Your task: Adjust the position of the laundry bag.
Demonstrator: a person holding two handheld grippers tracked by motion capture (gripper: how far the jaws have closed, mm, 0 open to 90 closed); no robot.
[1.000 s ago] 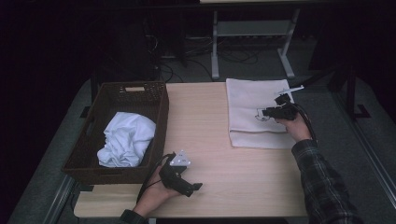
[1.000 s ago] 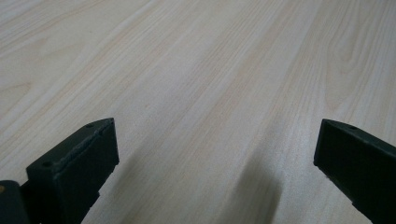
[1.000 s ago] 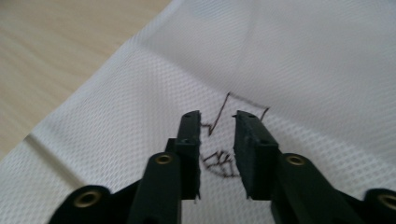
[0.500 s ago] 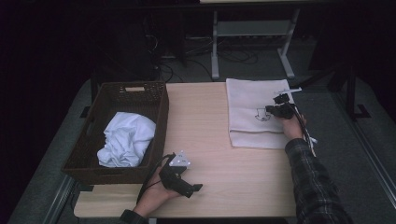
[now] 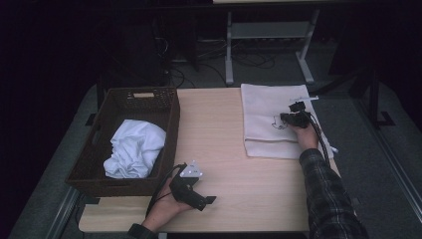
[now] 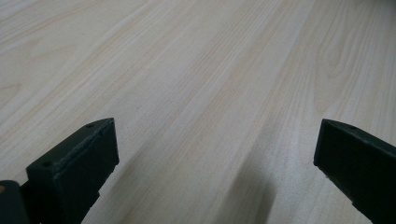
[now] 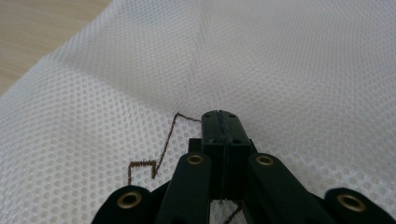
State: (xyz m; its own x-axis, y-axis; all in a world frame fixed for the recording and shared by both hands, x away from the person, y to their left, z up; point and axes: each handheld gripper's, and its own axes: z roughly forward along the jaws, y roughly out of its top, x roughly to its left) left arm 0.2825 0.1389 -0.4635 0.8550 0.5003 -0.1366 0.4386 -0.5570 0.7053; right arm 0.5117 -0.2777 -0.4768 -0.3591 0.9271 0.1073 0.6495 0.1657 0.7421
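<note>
The folded white mesh cloth point(image 5: 271, 119) lay flat at the far right of the table point(image 5: 234, 164), well apart from the wicker basket. It was perforated, bore a thin brown stitched zigzag line point(image 7: 161, 149), and its surface puckered slightly.

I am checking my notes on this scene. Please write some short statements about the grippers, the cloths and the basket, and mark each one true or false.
1. The right gripper has its jaws closed, over the folded cloth. True.
2. The left gripper is shut on a cloth. False: its jaws stand wide apart over the bare table.
3. A crumpled white cloth lies in the basket. True.
4. The basket stands at the right end of the table. False: it is at the left end.
5. The folded cloth bears a thin dark line. True.
</note>
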